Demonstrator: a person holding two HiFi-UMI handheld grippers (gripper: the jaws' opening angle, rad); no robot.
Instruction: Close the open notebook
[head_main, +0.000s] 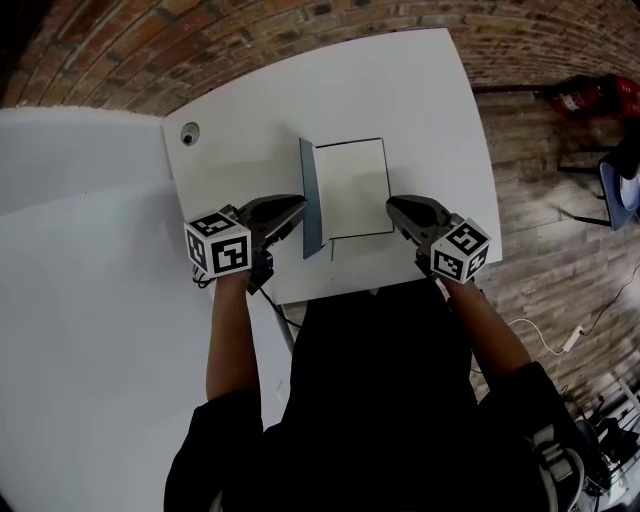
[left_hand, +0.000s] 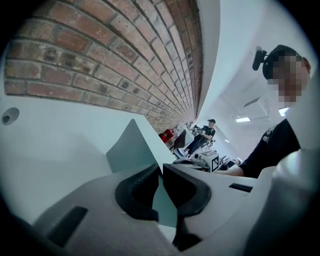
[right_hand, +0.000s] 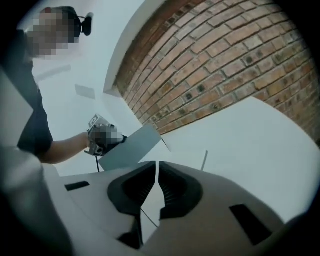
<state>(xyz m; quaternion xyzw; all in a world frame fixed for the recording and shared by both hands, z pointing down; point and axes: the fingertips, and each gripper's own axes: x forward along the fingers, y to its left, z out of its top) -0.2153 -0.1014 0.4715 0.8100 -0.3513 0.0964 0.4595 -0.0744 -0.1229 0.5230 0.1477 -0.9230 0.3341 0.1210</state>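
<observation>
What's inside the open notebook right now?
A blank white page faces up. The grey-blue cover stands nearly upright, pinched in the left claw. Whatever lies beneath that page is covered.

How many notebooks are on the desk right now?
1. The notebook lies on the white desk between the left gripper and right gripper, its cover standing up, pinched in the left gripper. Nothing on the desk could hide another.
</observation>
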